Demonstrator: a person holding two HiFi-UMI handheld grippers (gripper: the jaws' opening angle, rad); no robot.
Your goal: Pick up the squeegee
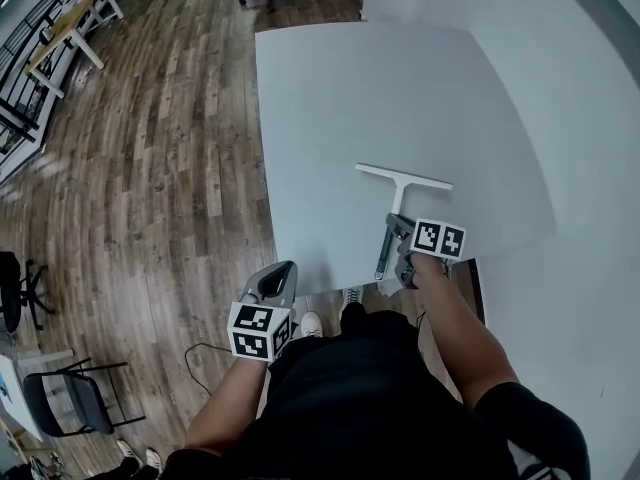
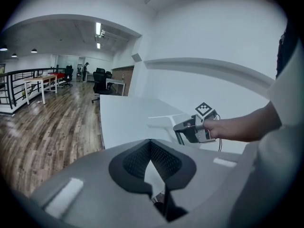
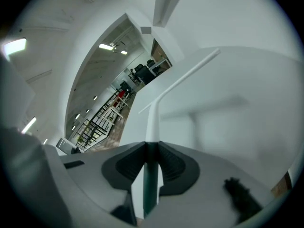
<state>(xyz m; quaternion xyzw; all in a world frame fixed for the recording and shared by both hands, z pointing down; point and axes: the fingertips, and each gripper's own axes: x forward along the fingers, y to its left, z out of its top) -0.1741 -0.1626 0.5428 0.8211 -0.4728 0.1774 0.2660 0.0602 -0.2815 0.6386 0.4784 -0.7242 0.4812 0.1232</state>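
Handle of the white T-shaped squeegee [image 1: 403,179] vanishes between the clamped jaws of the right gripper [image 1: 394,224], blade out over the white table [image 1: 380,88]; right forearm [image 1: 455,318] reaches forward, tilted down; left gripper [image 1: 283,269], pinched shut on nothing, hangs beside the table's near edge.

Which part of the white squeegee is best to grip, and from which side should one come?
Grip the squeegee by its straight handle, coming from the table's near edge; it is narrow and points toward the person, the wide blade away. The right claw holds it so.
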